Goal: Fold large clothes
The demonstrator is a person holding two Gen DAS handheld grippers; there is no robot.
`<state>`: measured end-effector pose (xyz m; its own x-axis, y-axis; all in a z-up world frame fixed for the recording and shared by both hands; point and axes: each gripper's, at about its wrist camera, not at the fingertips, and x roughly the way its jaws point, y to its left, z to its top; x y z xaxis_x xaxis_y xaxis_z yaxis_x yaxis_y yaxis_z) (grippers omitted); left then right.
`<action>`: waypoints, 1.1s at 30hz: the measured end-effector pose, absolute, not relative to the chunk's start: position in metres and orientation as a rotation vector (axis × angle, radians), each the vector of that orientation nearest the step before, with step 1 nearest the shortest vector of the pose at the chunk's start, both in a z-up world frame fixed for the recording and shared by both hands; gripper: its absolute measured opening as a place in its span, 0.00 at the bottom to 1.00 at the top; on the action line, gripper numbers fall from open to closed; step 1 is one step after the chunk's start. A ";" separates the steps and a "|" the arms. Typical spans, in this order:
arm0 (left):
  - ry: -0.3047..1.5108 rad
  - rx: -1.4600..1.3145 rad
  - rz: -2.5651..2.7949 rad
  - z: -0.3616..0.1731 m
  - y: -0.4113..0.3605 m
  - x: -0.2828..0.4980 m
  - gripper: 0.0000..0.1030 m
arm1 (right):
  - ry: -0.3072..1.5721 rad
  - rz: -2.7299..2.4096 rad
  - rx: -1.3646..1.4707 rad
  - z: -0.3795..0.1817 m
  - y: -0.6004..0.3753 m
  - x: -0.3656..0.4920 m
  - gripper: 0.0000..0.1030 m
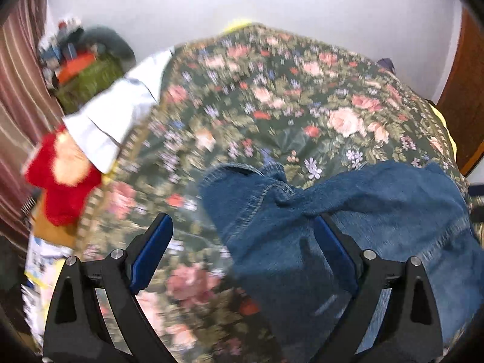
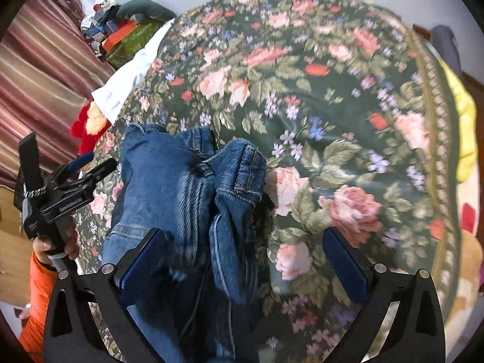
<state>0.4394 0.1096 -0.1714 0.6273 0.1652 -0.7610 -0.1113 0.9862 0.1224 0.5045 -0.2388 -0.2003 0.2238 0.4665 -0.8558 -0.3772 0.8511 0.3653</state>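
A pair of blue jeans (image 1: 348, 211) lies bunched on a floral bedspread (image 1: 272, 106). In the left wrist view my left gripper (image 1: 243, 227) is open, its jaws wide apart above the jeans' left edge, holding nothing. In the right wrist view the jeans (image 2: 187, 193) lie crumpled with the waistband folded up. My right gripper (image 2: 245, 243) is open over the jeans' near part, empty. The left gripper (image 2: 87, 169) also shows at the left of that view, held by a hand in an orange sleeve.
A white cloth (image 1: 121, 112) and a red plush toy (image 1: 63, 178) lie at the bed's left edge. A striped curtain (image 1: 18, 90) hangs at left, with cluttered items (image 1: 81, 60) beyond. Yellow fabric (image 2: 459, 121) lies at the bed's right side.
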 end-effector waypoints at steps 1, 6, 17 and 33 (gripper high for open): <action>0.866 0.071 0.156 -0.165 0.112 0.434 0.93 | 1.202 0.574 0.071 -0.194 -0.240 0.501 1.00; 0.827 -0.017 0.128 -0.142 0.126 0.401 0.93 | 1.123 0.572 0.004 -0.163 -0.245 0.478 1.00; 1.005 -0.339 0.071 -0.206 0.134 0.378 0.93 | 1.186 0.718 0.017 -0.174 -0.213 0.465 1.00; 1.147 -0.860 -0.175 -0.299 0.135 0.425 1.00 | 1.492 0.863 0.167 -0.269 -0.188 0.513 1.00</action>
